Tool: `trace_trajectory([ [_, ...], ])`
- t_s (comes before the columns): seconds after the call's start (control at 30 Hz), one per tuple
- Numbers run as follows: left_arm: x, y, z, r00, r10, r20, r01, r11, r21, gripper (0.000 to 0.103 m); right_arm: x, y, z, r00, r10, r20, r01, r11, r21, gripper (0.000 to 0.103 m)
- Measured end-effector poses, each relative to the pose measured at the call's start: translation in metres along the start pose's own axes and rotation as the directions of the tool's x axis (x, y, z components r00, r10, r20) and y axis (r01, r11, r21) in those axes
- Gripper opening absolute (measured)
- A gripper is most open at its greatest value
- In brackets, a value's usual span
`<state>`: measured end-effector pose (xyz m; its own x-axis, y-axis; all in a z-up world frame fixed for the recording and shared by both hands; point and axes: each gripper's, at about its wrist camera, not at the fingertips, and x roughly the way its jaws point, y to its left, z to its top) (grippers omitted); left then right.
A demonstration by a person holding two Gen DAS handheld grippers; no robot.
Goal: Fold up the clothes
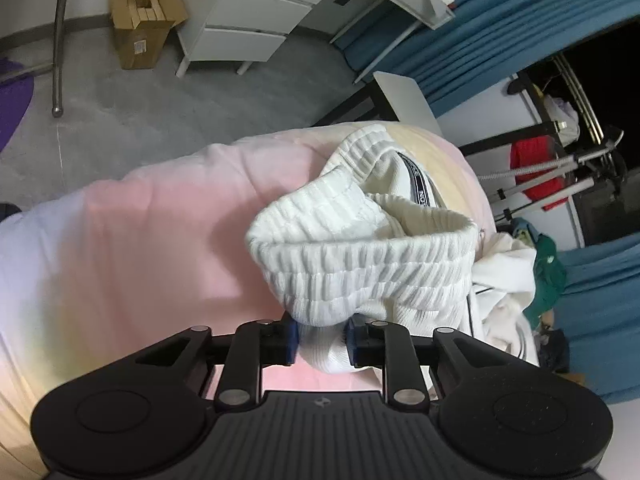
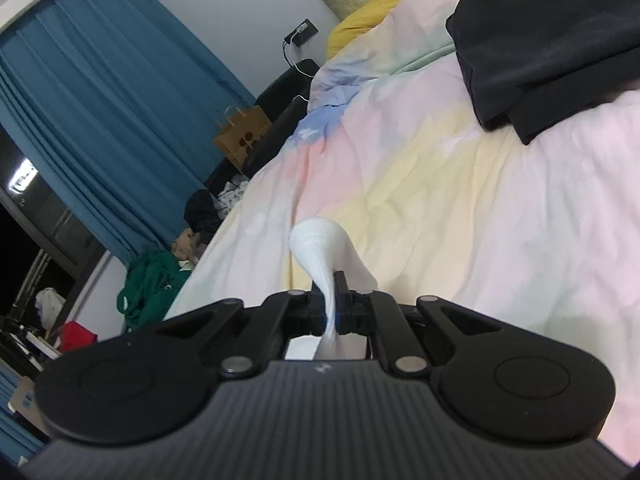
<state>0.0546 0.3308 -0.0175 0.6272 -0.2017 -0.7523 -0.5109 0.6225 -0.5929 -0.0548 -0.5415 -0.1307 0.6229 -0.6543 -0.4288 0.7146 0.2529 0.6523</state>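
Note:
A white ribbed knit garment (image 1: 360, 248) is bunched up over the pastel quilt (image 1: 160, 232) of a bed, its wide ribbed band folded over and a black-and-white label strip showing inside. My left gripper (image 1: 322, 340) is shut on the garment's lower edge. In the right wrist view my right gripper (image 2: 334, 312) is shut on a thin twisted piece of white fabric (image 2: 324, 248), which stands up above the pastel quilt (image 2: 440, 200). A folded black garment (image 2: 552, 40) lies on the bed at the upper right.
A cardboard box (image 1: 144, 24) and a white drawer unit (image 1: 256, 20) stand on the grey floor beyond the bed. Green and white clothes (image 1: 532, 280) are piled at the bed's right side. Blue curtains (image 2: 100, 100), a paper bag (image 2: 240, 136) and a yellow pillow (image 2: 380, 4) are nearby.

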Motion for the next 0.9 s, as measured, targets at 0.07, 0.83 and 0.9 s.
trace_trajectory([
  [0.07, -0.004, -0.003, -0.006, 1.0, -0.001, 0.004, 0.001, 1.0, 0.031, 0.031, -0.003, 0.001, 0.0, 1.0, 0.005, 0.004, -0.005, 1.0, -0.009, 0.007],
  [0.83, -0.036, -0.095, -0.074, 0.947, -0.093, 0.309, -0.068, 0.879, 0.472, 0.083, -0.014, 0.015, -0.006, 1.0, -0.021, 0.007, 0.021, 0.999, -0.036, 0.007],
  [0.9, -0.034, -0.104, -0.084, 0.943, -0.09, 0.321, -0.089, 0.86, 0.502, 0.083, -0.015, 0.015, -0.007, 1.0, -0.026, 0.005, 0.026, 0.999, -0.033, 0.007],
])
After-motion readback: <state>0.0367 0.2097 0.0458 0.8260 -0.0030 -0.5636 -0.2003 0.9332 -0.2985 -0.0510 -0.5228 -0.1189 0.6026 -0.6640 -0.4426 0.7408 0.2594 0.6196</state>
